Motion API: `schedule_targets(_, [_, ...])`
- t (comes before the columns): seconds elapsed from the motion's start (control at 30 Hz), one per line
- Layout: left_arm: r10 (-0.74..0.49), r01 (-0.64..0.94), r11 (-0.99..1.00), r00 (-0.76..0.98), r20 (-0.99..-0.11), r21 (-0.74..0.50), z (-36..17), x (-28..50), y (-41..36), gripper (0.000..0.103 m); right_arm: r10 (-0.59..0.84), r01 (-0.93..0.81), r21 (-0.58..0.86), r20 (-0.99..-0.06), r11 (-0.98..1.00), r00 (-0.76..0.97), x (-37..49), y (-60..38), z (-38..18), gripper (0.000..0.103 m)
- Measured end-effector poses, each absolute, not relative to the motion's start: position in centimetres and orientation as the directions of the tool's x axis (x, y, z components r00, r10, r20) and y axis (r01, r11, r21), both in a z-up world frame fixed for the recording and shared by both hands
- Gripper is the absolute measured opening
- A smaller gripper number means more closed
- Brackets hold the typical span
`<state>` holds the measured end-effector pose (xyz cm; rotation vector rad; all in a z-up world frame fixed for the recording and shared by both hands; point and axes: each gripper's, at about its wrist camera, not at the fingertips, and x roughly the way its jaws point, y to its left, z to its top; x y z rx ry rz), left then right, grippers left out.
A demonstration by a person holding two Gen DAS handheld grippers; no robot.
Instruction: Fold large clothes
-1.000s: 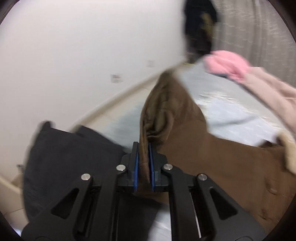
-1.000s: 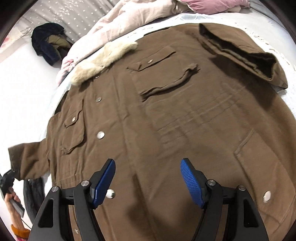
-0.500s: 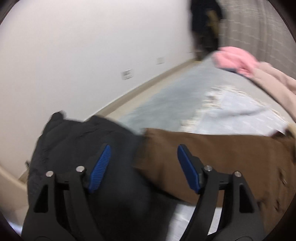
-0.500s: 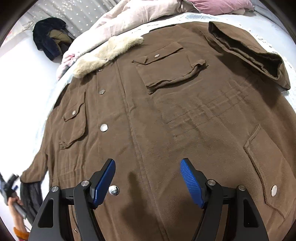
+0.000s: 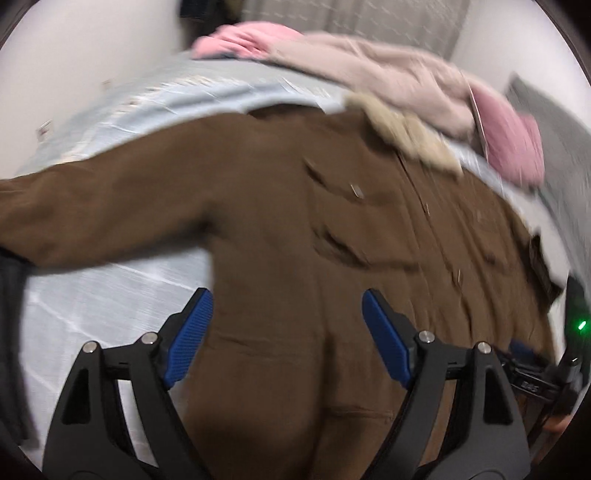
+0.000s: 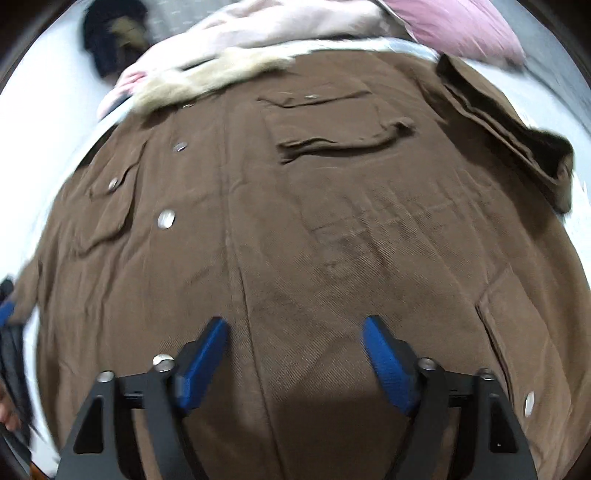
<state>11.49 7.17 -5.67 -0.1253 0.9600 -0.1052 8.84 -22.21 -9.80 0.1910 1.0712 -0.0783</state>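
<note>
A large brown coat (image 5: 332, 229) with a pale fur collar (image 5: 406, 136) lies spread face up on a light bed sheet (image 5: 92, 302). Its left sleeve (image 5: 92, 206) stretches out flat to the left. My left gripper (image 5: 284, 332) is open and empty above the coat's left side. In the right wrist view the coat (image 6: 295, 221) fills the frame, with snap buttons, chest pockets and the right sleeve (image 6: 509, 122) folded at the upper right. My right gripper (image 6: 295, 354) is open and empty over the coat's lower front.
A pile of pink and beige clothes (image 5: 369, 55) lies at the head of the bed behind the collar. A dark garment (image 5: 9, 332) hangs at the bed's left edge. A dark jacket (image 6: 110, 33) lies by the wall at far left.
My left gripper let go of the left sleeve, which now lies flat, and swung right over the coat body. My right gripper moved closer to the coat front.
</note>
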Motion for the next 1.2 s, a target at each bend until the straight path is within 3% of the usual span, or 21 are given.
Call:
schedule_targets(0.1, [-0.135, 0.099, 0.99, 0.549, -0.825, -0.096, -7.2, 11.3, 5.0, 0.083, -0.042, 0.087, 0.004, -0.854, 0.996, 0.519, 8.4, -20.6, -10.5, 0.103])
schedule_targets(0.2, [-0.205, 0.146, 0.978, 0.554, -0.807, -0.148, -7.2, 10.9, 4.8, 0.09, -0.018, 0.096, 0.034, -0.869, 0.995, 0.495, 8.4, -21.5, -9.7, 0.102])
schedule_targets(0.3, [-0.355, 0.224, 0.934, 0.493, -0.794, -0.278, -7.6, 10.8, 5.0, 0.1, -0.248, 0.2, -0.156, -0.742, 0.967, 0.622, 7.4, -22.9, -6.4, 0.103])
schedule_targets(0.37, [-0.35, 0.224, 0.935, 0.469, -0.811, -0.274, -7.7, 10.9, 4.7, 0.101, -0.44, 0.297, -0.327, -0.617, 0.897, 0.652, 7.4, -24.0, -4.9, 0.103])
schedule_targets(0.43, [-0.325, 0.236, 0.942, 0.445, -0.835, -0.24, -7.7, 10.9, 4.0, 0.101, -0.558, 0.363, -0.427, -0.561, 0.828, 0.611, 8.5, -26.1, -4.6, 0.103])
schedule_targets(0.53, [-0.285, 0.236, 0.952, 0.44, -0.851, -0.197, -7.5, 11.0, 3.0, 0.101, -0.626, 0.376, -0.505, -0.552, 0.777, 0.551, 11.2, -29.2, -5.1, 0.103])
schedule_targets(0.67, [-0.372, 0.262, 0.923, 0.422, -0.827, -0.282, -6.9, 10.8, 2.7, 0.101, -0.611, 0.306, -0.534, -0.622, 0.788, 0.49, 15.2, -33.0, -6.4, 0.102])
schedule_targets(0.73, [-0.405, 0.277, 0.91, 0.421, -0.812, -0.31, -6.5, 10.7, 2.4, 0.101, -0.533, 0.283, -0.452, -0.706, 0.846, 0.467, 16.1, -35.4, -6.5, 0.078])
schedule_targets(0.77, [-0.418, 0.287, 0.903, 0.423, -0.804, -0.318, -6.4, 10.7, 2.3, 0.1, -0.5, 0.281, -0.415, -0.737, 0.866, 0.455, 16.1, -36.4, -6.4, 0.04])
schedule_targets(0.8, [-0.429, 0.299, 0.898, 0.426, -0.796, -0.324, -6.2, 10.6, 2.0, 0.098, -0.453, 0.294, -0.351, -0.771, 0.889, 0.448, 16.0, -37.9, -5.9, 0.022])
schedule_targets(0.87, [-0.437, 0.314, 0.893, 0.437, -0.786, -0.323, -6.0, 10.8, 1.5, 0.098, -0.372, 0.321, -0.233, -0.787, 0.918, 0.492, 14.8, -40.6, -4.0, 0.014])
schedule_targets(0.93, [-0.431, 0.317, 0.896, 0.456, -0.779, -0.31, -5.8, 11.1, 1.0, 0.098, -0.38, 0.352, -0.216, -0.772, 0.911, 0.509, 14.3, -42.3, -2.3, 0.011])
schedule_targets(1.2, [-0.406, 0.33, 0.908, 0.535, -0.741, -0.259, -5.3, 11.6, 0.4, 0.098, -0.703, 0.609, -0.411, -0.602, 0.679, 0.379, 13.3, -53.8, 4.1, 0.008])
